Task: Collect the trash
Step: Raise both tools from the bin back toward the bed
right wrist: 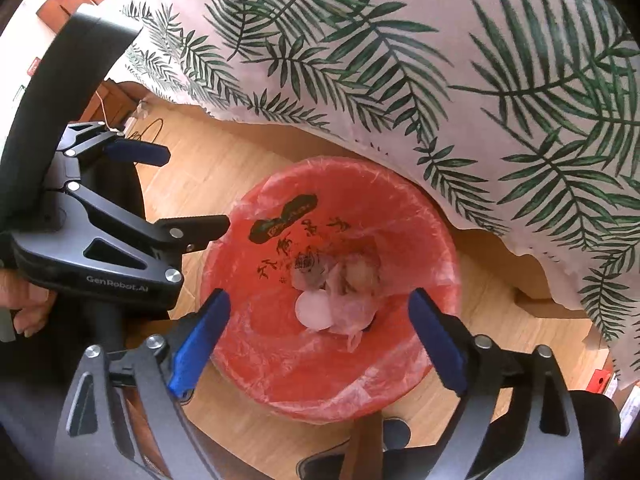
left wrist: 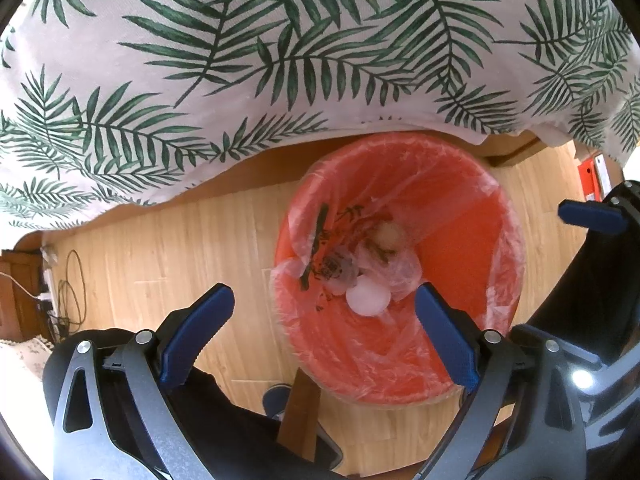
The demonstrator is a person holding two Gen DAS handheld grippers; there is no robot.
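Left wrist view: left gripper (left wrist: 325,312) hung wide and empty, low in frame, over the red bin (left wrist: 472,248) at centre right. Best done by keeping clear of the plastic liner (left wrist: 304,216) while pulling away. Inside lay a white lid (left wrist: 367,300), crumpled wrappers (left wrist: 394,268) and a dark strip (left wrist: 316,240).

Right wrist view: right gripper (right wrist: 318,330) spread wide too, nothing between its pads. Bin sat dead centre, trash (right wrist: 340,292) settled at the bottom, leafy tablecloth (right wrist: 440,60) draped above.

Trash (left wrist: 368,300) lies in bin (left wrist: 504,264) on floor (left wrist: 160,248) — beside tablecloth (left wrist: 240,60) edge.
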